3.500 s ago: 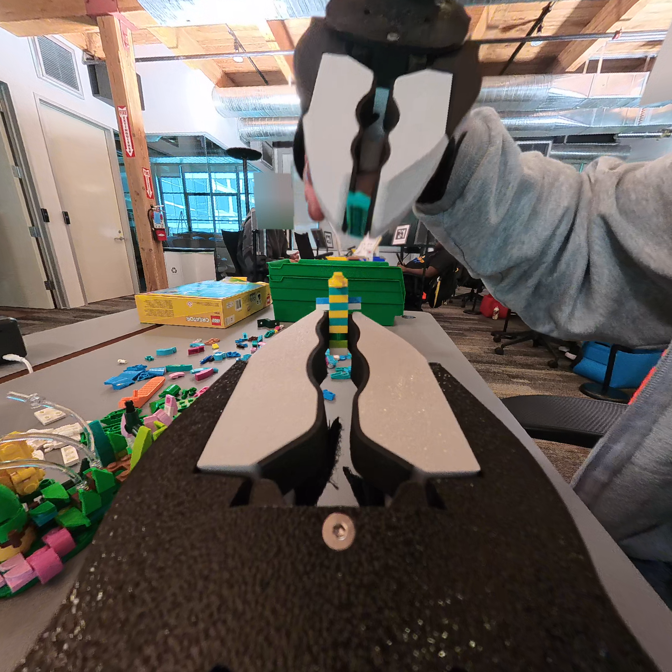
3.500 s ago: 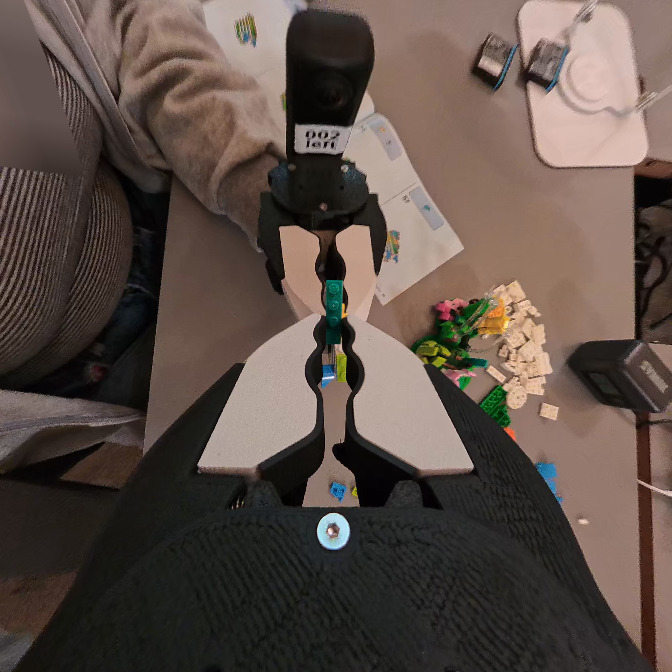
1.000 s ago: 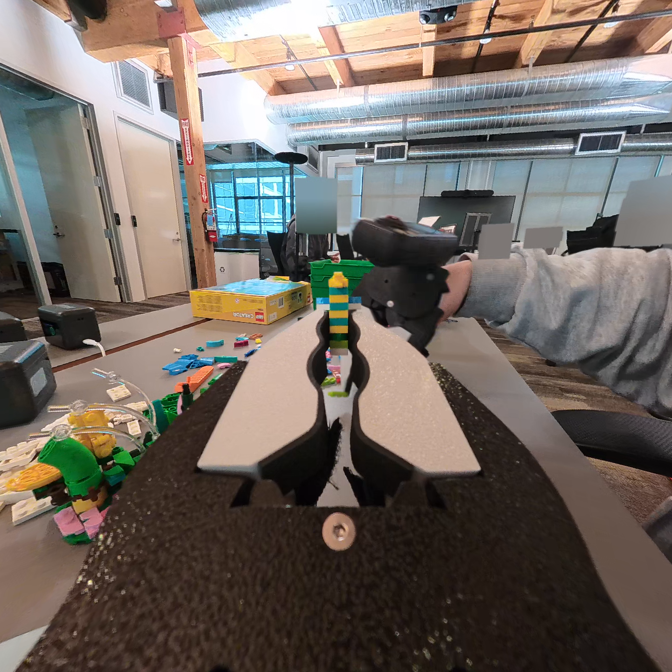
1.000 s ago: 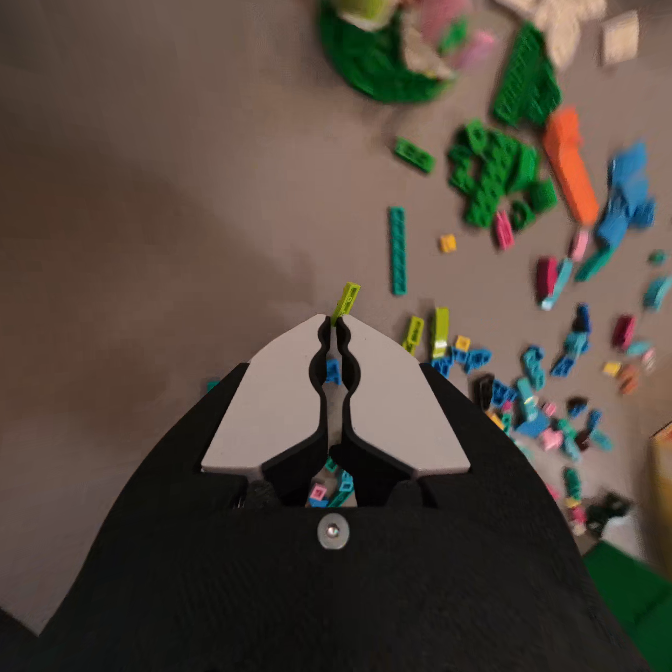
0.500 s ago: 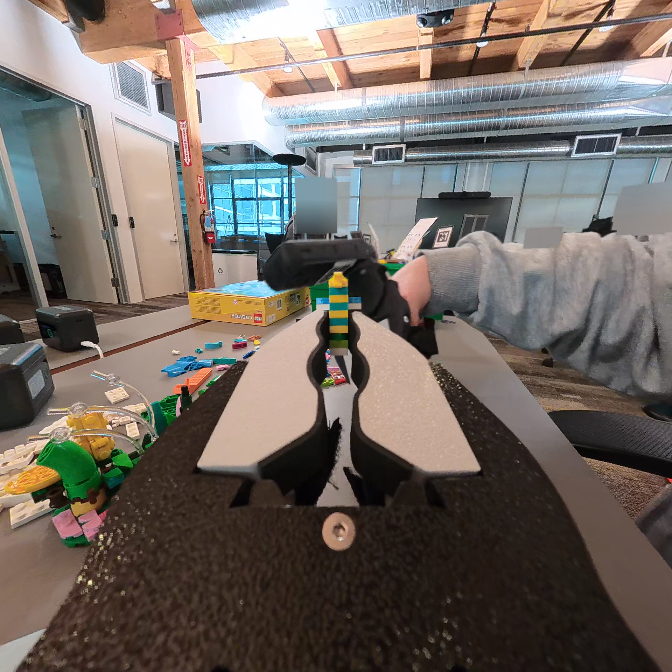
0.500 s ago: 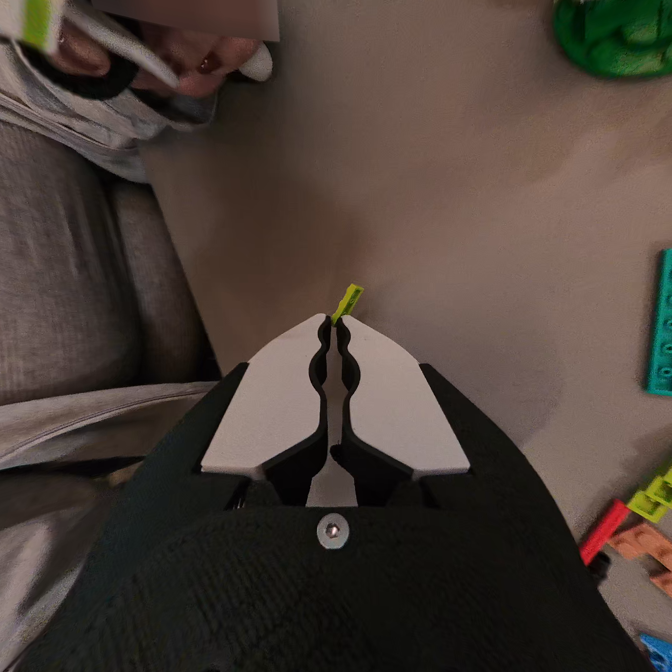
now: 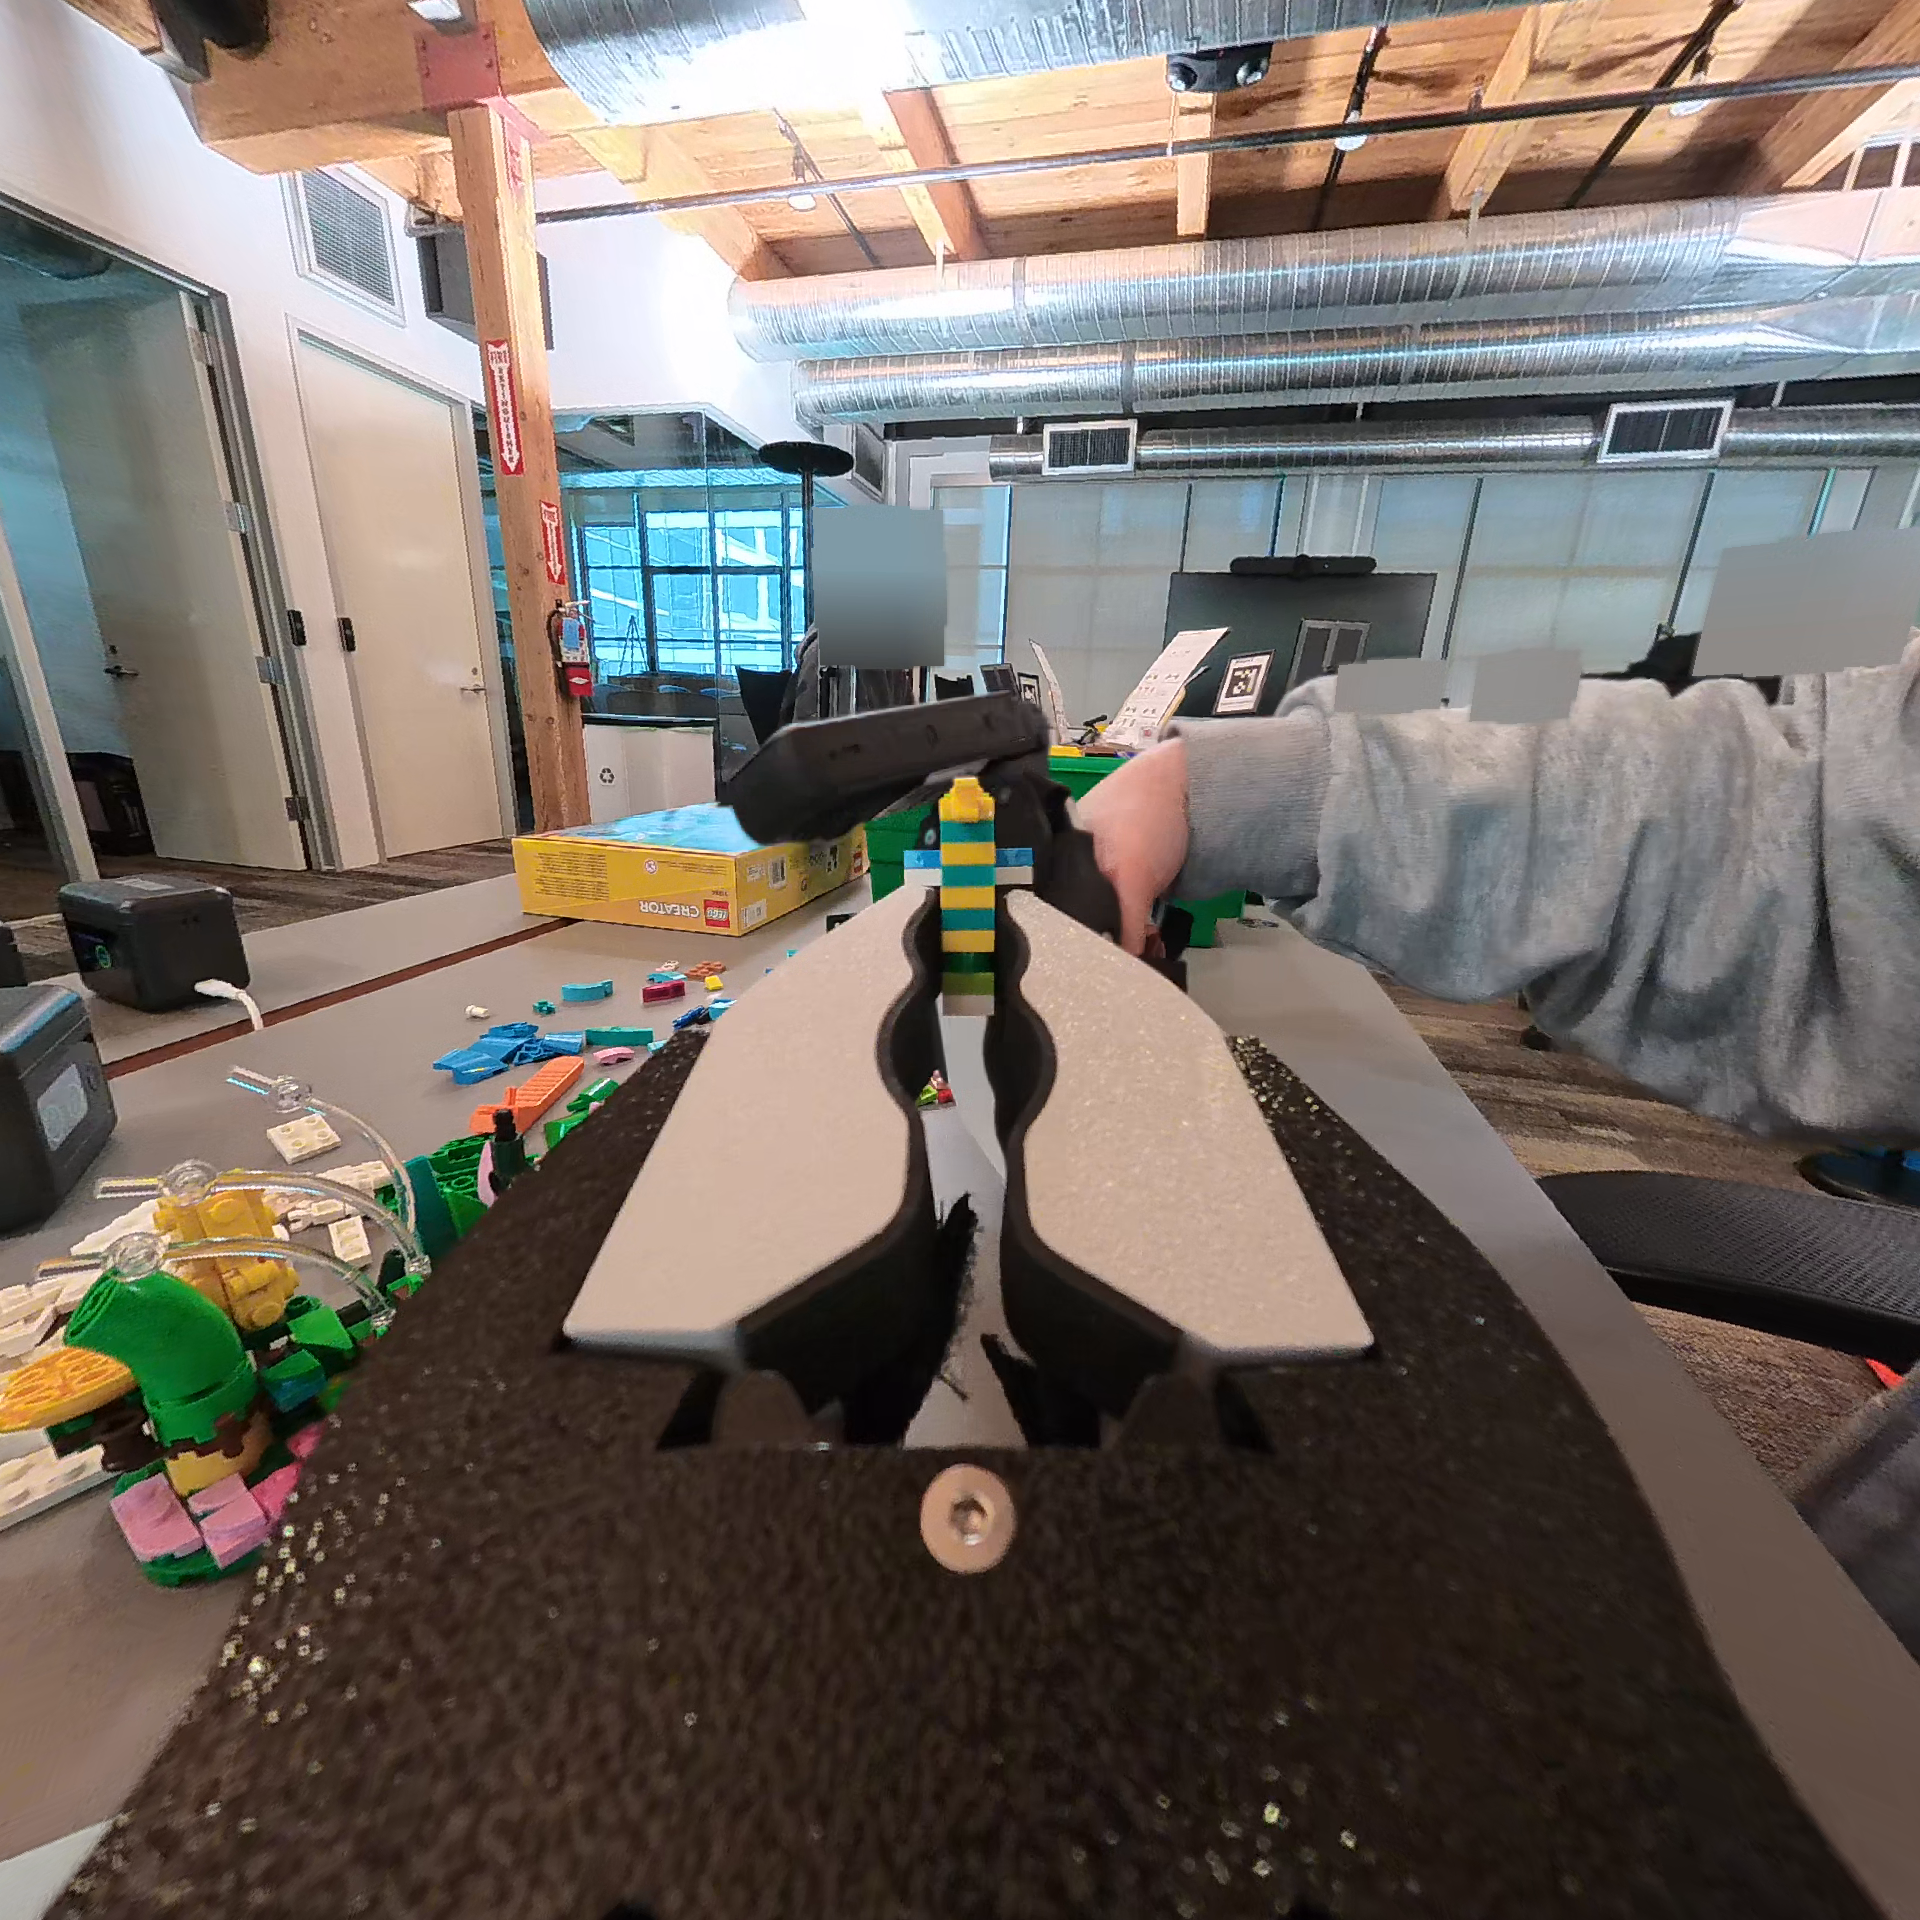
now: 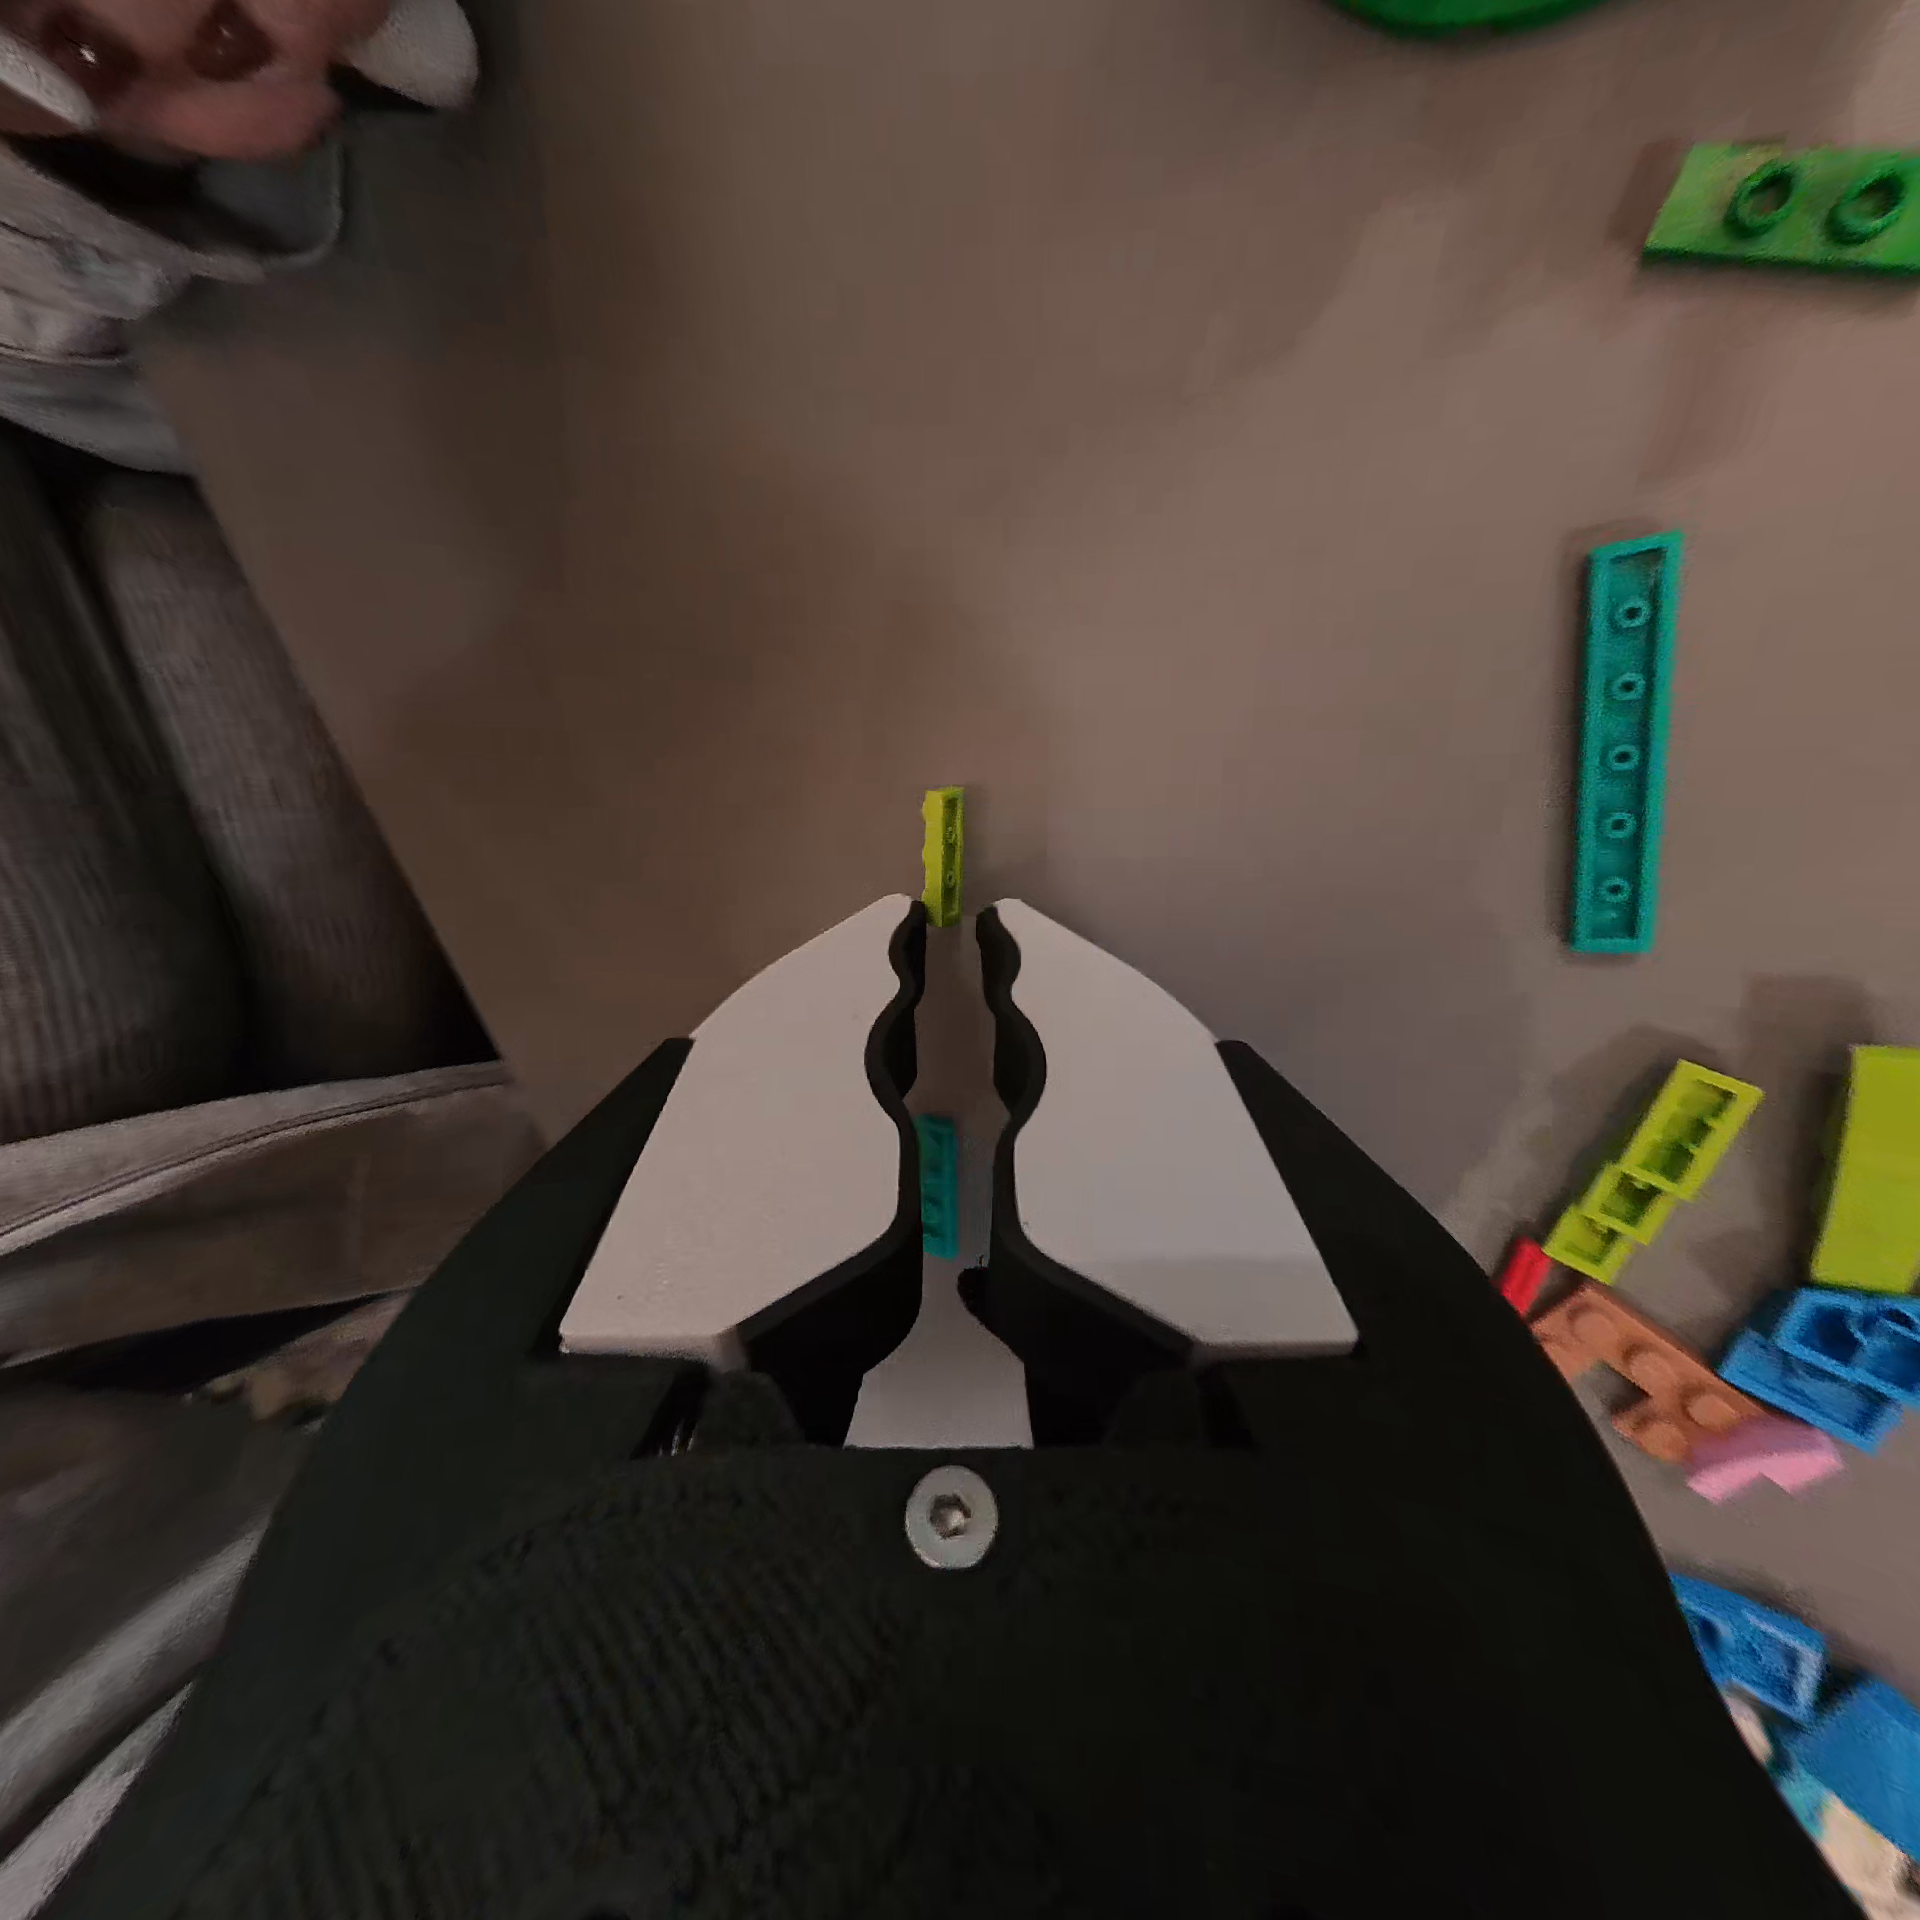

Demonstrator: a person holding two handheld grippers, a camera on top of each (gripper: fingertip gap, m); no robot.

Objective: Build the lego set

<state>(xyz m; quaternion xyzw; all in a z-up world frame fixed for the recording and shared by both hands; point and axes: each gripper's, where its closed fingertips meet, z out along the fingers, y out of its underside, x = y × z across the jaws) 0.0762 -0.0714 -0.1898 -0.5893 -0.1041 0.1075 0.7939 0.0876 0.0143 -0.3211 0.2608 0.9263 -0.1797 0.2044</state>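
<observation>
Left wrist view
L gripper (image 7: 966,935): jaws nearly closed, clamped on striped lego stack (image 7: 966,883), held upright.
Stack colours: yellow, teal, green bands w/ a blue cross plate near top.
Behind it: R gripper (image 7: 1132,940) over grey table (image 7: 343,1049), held by a hand (image 7: 1138,842) in a grey sleeve.
Table, left side: loose bricks, a green lego model (image 7: 166,1382), yellow box (image 7: 675,883).

Right wrist view
R gripper (image 8: 951,914): jaws apart by a narrow gap. Lime plate (image 8: 943,854) sits at the left fingertip; can't tell if it's gripped.
Beside it, to right: long teal plate (image 8: 1623,743) flat on table (image 8: 1143,416), then lime, blue, brown bricks.
</observation>
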